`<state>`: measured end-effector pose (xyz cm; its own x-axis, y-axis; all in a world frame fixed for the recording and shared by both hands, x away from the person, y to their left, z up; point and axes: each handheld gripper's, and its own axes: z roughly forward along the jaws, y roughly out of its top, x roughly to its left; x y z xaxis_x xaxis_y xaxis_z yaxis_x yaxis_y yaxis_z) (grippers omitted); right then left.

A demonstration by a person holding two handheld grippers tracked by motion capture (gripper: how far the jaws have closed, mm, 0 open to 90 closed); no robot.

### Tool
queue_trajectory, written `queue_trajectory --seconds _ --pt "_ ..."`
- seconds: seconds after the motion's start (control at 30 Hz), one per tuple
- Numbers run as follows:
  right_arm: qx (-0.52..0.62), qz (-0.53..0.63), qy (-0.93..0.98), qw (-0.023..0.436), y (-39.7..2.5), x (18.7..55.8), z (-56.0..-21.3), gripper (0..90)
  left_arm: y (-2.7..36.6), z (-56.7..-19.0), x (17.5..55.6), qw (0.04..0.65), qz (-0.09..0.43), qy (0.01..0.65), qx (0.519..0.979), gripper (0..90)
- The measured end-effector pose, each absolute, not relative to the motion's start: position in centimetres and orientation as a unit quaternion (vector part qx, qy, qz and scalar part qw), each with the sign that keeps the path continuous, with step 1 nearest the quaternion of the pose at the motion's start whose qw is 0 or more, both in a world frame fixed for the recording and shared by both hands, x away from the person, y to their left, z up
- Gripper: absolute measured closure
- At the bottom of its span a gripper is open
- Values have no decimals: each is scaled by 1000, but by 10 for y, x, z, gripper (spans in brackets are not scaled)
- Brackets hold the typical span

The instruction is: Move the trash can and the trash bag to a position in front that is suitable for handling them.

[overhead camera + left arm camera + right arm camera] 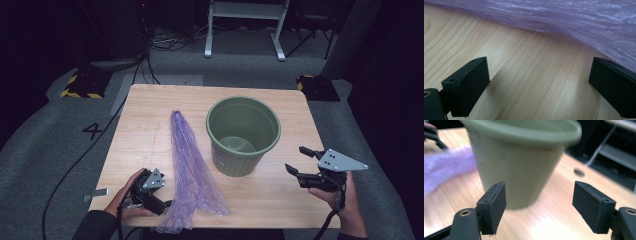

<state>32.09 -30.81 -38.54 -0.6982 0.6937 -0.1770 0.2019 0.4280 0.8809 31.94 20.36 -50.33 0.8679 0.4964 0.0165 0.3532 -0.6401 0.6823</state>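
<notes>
A long purple plastic bag (190, 170) lies flat on the wooden table (150, 107), narrow end far, wide end at the front edge. A green bucket (243, 135) stands upright to its right, with nothing visible inside. My left gripper (162, 202) rests low at the front left, open, its jaws wide apart over bare wood just beside the bag (574, 22). My right gripper (299, 161) is held above the table at the front right, open, and it points at the bucket (521, 162), a short way off it.
The table stands on grey carpet (45, 145). Black cables (75, 160) trail on the floor at the left. A white frame (245, 25) stands behind the table. Yellow-and-black striped blocks (82, 85) sit at both far corners.
</notes>
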Motion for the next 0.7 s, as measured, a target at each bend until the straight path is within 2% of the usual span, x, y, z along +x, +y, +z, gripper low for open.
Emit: queue_trajectory --seconds 0.3,0.7 --pt "345 420 808 227 -323 339 -445 293 192 -504 320 356 101 227 901 18" --pt "309 385 848 191 -305 346 -469 319 176 -505 330 356 96 247 896 2"
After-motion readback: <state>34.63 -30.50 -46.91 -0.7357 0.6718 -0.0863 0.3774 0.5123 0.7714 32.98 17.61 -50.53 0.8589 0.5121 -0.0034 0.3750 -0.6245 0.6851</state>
